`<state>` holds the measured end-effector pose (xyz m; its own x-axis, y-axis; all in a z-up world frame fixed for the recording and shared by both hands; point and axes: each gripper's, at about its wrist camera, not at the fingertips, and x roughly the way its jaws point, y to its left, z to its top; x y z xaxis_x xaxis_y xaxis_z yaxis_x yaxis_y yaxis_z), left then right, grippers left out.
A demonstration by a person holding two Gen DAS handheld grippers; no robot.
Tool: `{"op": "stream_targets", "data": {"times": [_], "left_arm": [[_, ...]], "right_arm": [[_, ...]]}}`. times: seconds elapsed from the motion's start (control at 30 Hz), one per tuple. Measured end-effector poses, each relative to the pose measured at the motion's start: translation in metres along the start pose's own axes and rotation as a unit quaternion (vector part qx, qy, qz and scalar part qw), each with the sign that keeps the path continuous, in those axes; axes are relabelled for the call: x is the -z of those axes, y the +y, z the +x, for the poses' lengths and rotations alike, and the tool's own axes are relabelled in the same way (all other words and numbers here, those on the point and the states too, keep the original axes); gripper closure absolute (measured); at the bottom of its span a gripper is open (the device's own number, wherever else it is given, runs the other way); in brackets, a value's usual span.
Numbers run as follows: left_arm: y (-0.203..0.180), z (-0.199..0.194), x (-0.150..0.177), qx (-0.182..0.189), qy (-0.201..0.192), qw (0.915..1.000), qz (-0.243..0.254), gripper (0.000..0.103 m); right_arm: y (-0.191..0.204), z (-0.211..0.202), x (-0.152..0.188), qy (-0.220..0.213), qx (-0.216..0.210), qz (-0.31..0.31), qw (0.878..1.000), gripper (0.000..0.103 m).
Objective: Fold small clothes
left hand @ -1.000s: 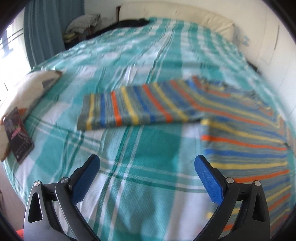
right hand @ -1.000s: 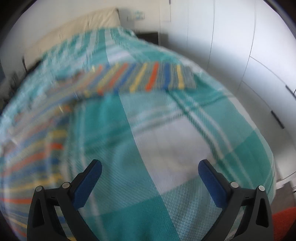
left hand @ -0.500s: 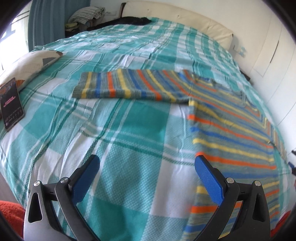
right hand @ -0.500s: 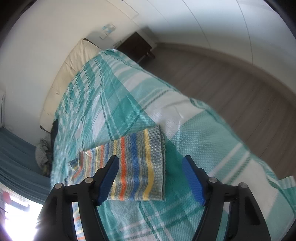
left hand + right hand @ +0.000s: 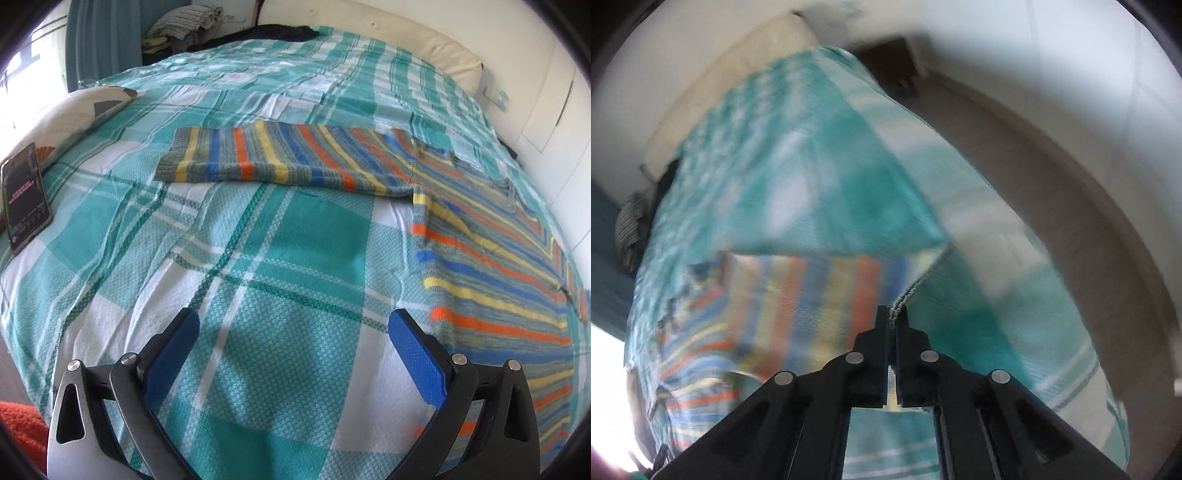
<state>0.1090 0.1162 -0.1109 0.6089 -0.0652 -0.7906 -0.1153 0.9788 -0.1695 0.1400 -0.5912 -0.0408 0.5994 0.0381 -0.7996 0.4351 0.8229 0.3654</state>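
A striped knit sweater (image 5: 480,236) in orange, yellow and blue lies flat on a teal plaid bedspread (image 5: 288,258). Its left sleeve (image 5: 258,158) stretches out to the left in the left wrist view. My left gripper (image 5: 293,332) hovers open above bare bedspread, short of the sweater's left edge, with nothing between its blue pads. In the blurred right wrist view my right gripper (image 5: 894,317) is shut on the ribbed cuff edge of the other sleeve (image 5: 812,291), which is lifted off the bed.
A dark phone (image 5: 24,195) lies at the bed's left edge beside a patterned cushion (image 5: 77,114). A cream headboard (image 5: 369,29) runs along the far side. White cupboard doors (image 5: 1108,92) and bare floor (image 5: 1052,177) flank the bed's right side.
My right gripper swung across to the sleeve end and closed on its cuff. My left gripper sank a little toward the bedspread and stayed open.
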Motion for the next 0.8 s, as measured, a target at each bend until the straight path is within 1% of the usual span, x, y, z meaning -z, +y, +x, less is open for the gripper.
{"op": "stream_targets", "data": {"times": [0.07,0.1,0.13,0.17,0.2,0.23,0.27,0.3,0.33,0.37,0.4,0.47,0.53,0.6,0.67,0.7,0.77,0.8], "left_arm": [[0.002,0.001,-0.002,0.006,0.001,0.9999,-0.01,0.001],[0.004,0.002,-0.003,0.008,0.002,0.9998,-0.015,0.001],[0.005,0.003,-0.005,0.009,0.003,0.9998,-0.019,0.001],[0.006,0.003,-0.006,0.009,0.002,0.9997,-0.022,0.001],[0.007,0.002,-0.007,0.009,0.001,0.9996,-0.025,0.001],[0.009,0.001,-0.007,0.009,0.0,0.9996,-0.028,0.001],[0.01,0.001,-0.007,0.009,0.0,0.9995,-0.029,0.001],[0.011,0.001,-0.007,0.008,0.001,0.9995,-0.03,0.001],[0.012,0.001,-0.007,0.006,0.002,0.9995,-0.03,0.001],[0.013,0.001,-0.007,0.004,0.002,0.9995,-0.032,0.001],[0.015,0.0,-0.007,0.004,0.002,0.9994,-0.035,0.001],[0.018,-0.001,-0.008,0.01,0.002,0.9991,-0.041,0.001],[0.019,-0.002,-0.011,0.017,0.0,0.9988,-0.047,0.001],[0.018,0.0,-0.013,0.02,0.0,0.9987,-0.047,0.001],[0.015,0.003,-0.013,0.02,0.0,0.9988,-0.044,0.001],[0.013,0.005,-0.013,0.019,0.003,0.999,-0.04,0.001],[0.008,0.009,-0.01,0.012,0.008,0.9995,-0.029,0.001],[0.006,0.01,-0.009,0.007,0.008,0.9997,-0.023,0.001]], "right_arm": [[0.052,-0.023,-0.01,-0.027,-0.054,-0.041,0.997,0.101],[0.087,-0.032,-0.013,-0.03,-0.089,-0.068,0.993,0.101],[0.123,-0.037,-0.014,-0.028,-0.122,-0.094,0.988,0.101],[0.148,-0.04,-0.013,-0.025,-0.144,-0.113,0.983,0.101],[0.183,-0.04,-0.01,-0.018,-0.175,-0.136,0.975,0.101],[0.21,-0.037,-0.005,-0.011,-0.2,-0.151,0.968,0.101],[0.241,-0.029,0.001,-0.001,-0.233,-0.162,0.959,0.1],[0.261,-0.021,0.005,0.01,-0.255,-0.166,0.953,0.09],[0.278,-0.01,0.01,0.03,-0.272,-0.168,0.947,0.076],[0.291,0.003,0.014,0.051,-0.284,-0.166,0.943,0.039],[0.298,0.011,0.019,0.055,-0.295,-0.161,0.94,0.033],[0.297,0.014,0.023,0.047,-0.293,-0.166,0.94,0.035],[0.284,0.018,0.021,0.042,-0.283,-0.161,0.944,0.035],[0.264,0.024,0.016,0.047,-0.259,-0.15,0.953,0.04],[0.252,0.03,0.015,0.061,-0.245,-0.143,0.957,0.044],[0.244,0.04,0.018,0.077,-0.243,-0.137,0.957,0.046],[0.234,0.06,0.027,0.114,-0.247,-0.122,0.955,0.046],[0.225,0.076,0.034,0.132,-0.241,-0.11,0.955,0.046]]}}
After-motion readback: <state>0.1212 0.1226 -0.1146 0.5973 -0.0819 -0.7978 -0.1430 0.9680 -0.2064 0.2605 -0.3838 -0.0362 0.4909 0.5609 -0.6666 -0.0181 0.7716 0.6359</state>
